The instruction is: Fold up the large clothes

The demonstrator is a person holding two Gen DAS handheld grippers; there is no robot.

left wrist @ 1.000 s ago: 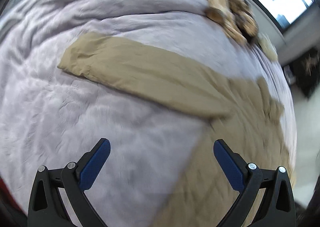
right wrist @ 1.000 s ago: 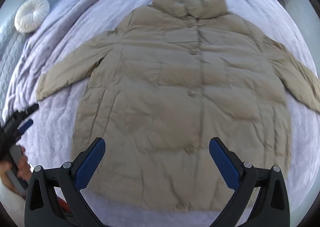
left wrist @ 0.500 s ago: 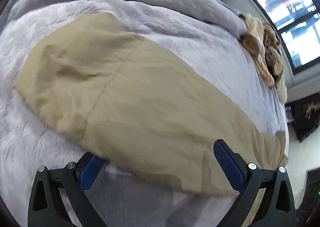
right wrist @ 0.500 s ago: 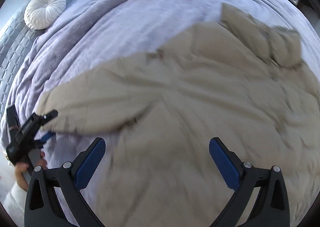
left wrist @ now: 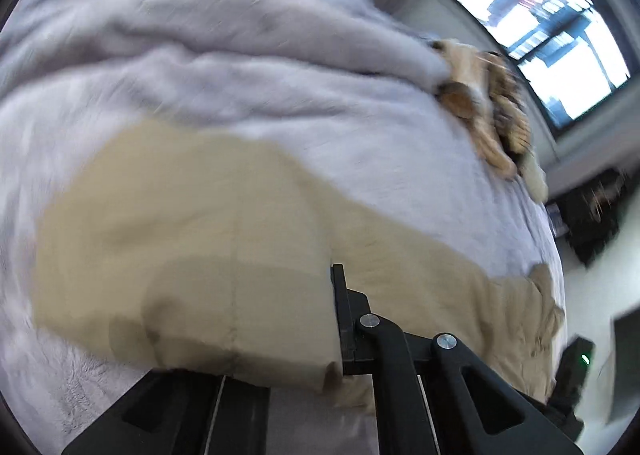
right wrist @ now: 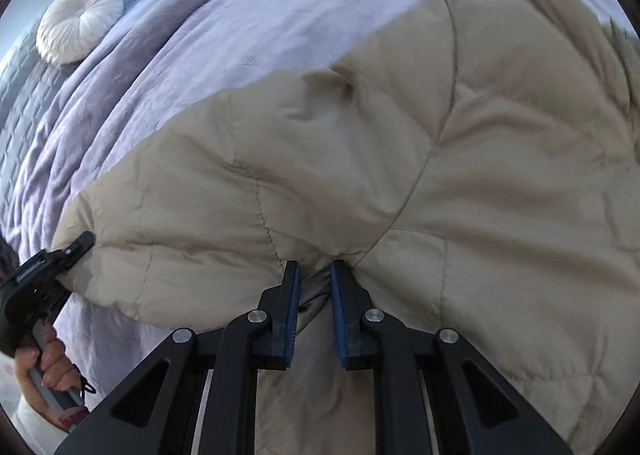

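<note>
Both tongs pinch the puffy, soft tan coat [right wrist: 400, 159] on the bed [right wrist: 256, 15]: left tongs [right wrist: 72, 249] at the sleeve cuff, right tongs [right wrist: 314, 275] at the hem, likely light, slippery.

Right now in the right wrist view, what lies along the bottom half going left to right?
Person's hand → left gripper pinching the sleeve end → beige coat sleeve → right gripper clamped on the coat → coat body.
</note>
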